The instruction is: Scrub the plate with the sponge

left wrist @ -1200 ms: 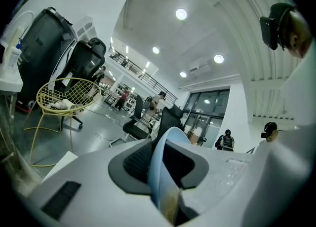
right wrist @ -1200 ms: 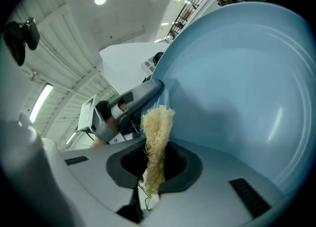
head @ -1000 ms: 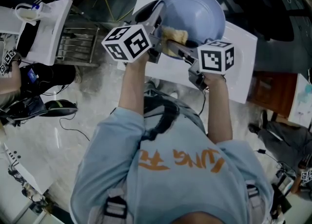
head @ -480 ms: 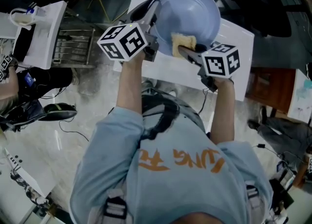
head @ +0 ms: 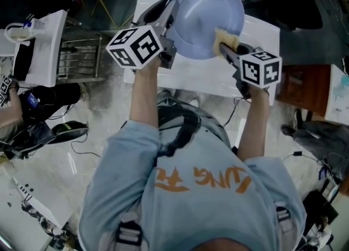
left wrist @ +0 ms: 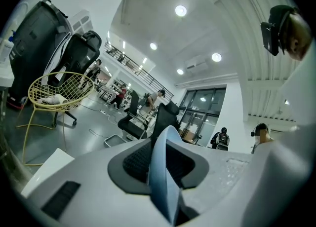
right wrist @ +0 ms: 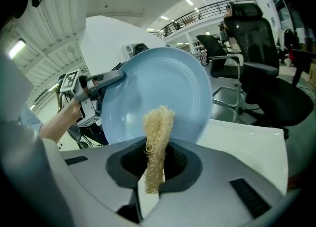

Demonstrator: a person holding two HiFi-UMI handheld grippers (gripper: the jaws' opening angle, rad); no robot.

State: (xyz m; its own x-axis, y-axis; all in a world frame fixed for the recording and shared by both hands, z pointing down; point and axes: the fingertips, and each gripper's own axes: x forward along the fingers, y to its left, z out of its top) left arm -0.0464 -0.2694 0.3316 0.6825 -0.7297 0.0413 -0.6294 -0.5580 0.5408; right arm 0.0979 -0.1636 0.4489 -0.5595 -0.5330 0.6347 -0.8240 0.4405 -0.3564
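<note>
Since a second earlier, the sponge [head: 225,39] had travelled from the lower left of the plate [head: 202,15] to its right-hand edge, carried there by my right gripper [head: 230,49]. On the left, my left gripper [head: 168,11] was clamped on the plate's rim; in its own view the pale blue rim stood edge-on between the dark pads. The plate was tilted up on edge above the white table [head: 202,83], its face turned towards the right gripper. That gripper was pinching the pale, fibrous sponge, which stood upright between its jaws. I couldn't tell whether it pressed on the plate. Each gripper's cube bore black-and-white square markers. Orange lettering on the person's shirt [head: 191,190] sat upside down, and I couldn't read it.
</note>
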